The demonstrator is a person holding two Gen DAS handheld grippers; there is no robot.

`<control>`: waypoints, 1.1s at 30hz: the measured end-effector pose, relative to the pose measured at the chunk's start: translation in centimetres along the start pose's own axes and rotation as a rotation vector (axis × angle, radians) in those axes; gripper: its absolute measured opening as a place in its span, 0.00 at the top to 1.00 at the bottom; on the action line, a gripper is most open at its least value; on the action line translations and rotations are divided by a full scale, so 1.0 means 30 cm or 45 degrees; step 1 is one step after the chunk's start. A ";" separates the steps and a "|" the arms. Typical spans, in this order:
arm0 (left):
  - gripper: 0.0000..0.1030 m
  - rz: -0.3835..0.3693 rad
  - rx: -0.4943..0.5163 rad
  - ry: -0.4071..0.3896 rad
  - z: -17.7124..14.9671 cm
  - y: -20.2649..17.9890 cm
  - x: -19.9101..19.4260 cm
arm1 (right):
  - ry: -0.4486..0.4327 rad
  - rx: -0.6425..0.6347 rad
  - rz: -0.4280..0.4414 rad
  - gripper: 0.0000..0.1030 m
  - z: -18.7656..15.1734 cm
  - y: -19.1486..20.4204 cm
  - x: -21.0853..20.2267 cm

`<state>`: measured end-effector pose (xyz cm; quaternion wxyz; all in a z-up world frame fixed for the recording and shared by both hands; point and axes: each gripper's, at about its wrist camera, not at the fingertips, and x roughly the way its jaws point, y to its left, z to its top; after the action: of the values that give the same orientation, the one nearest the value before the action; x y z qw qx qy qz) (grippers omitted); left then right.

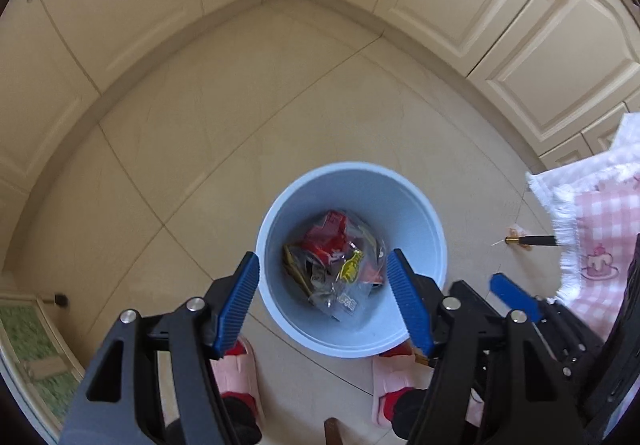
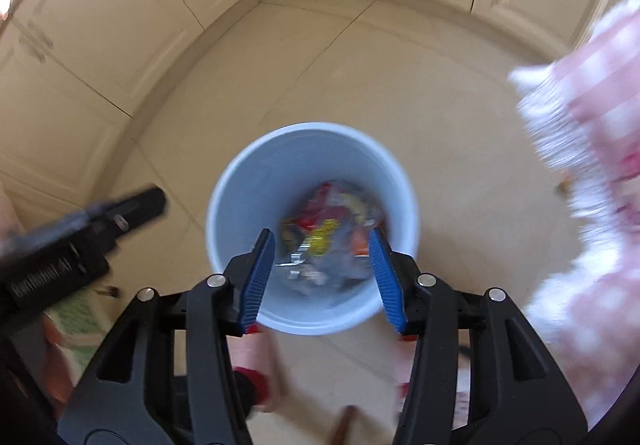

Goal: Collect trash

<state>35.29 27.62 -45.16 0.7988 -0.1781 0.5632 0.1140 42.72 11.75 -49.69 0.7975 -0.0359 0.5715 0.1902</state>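
The bin (image 1: 352, 257) is a pale blue round pail on the tiled floor (image 1: 240, 133), low in the middle of both frames. At its bottom lies trash (image 1: 336, 265): crumpled clear, red and yellow wrappers, blurred in the right view, perhaps snack bags. The left tongs (image 1: 322, 277) stand spread and empty above the bin's mouth. The right tongs (image 2: 322, 269) are likewise parted over it, nothing between them.

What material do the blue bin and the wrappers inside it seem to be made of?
Blue bin: probably plastic, smooth and matte, with even colour and a thin moulded rim. Wrappers: likely thin plastic film, partly clear and partly printed, glossy and crinkled with highlights.
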 end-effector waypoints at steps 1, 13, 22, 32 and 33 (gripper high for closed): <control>0.37 -0.008 -0.002 -0.020 -0.001 0.003 -0.021 | -0.015 -0.026 -0.036 0.53 -0.004 0.005 -0.025; 0.28 -0.009 0.114 -0.433 -0.105 -0.101 -0.586 | -0.412 -0.221 -0.241 0.37 -0.126 0.093 -0.644; 0.18 -0.113 0.263 -0.863 -0.335 -0.286 -1.176 | -0.822 -0.207 -0.268 0.25 -0.351 0.072 -1.256; 0.09 -0.178 0.390 -1.145 -0.638 -0.475 -1.608 | -1.144 -0.103 -0.318 0.15 -0.622 -0.023 -1.761; 0.09 -0.194 0.406 -1.154 -0.663 -0.487 -1.636 | -1.173 -0.092 -0.329 0.15 -0.648 -0.032 -1.804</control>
<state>7.11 6.99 -2.73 0.9871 -0.0264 0.1544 0.0336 10.74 -8.68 -6.48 0.9831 -0.0464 0.1423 0.1056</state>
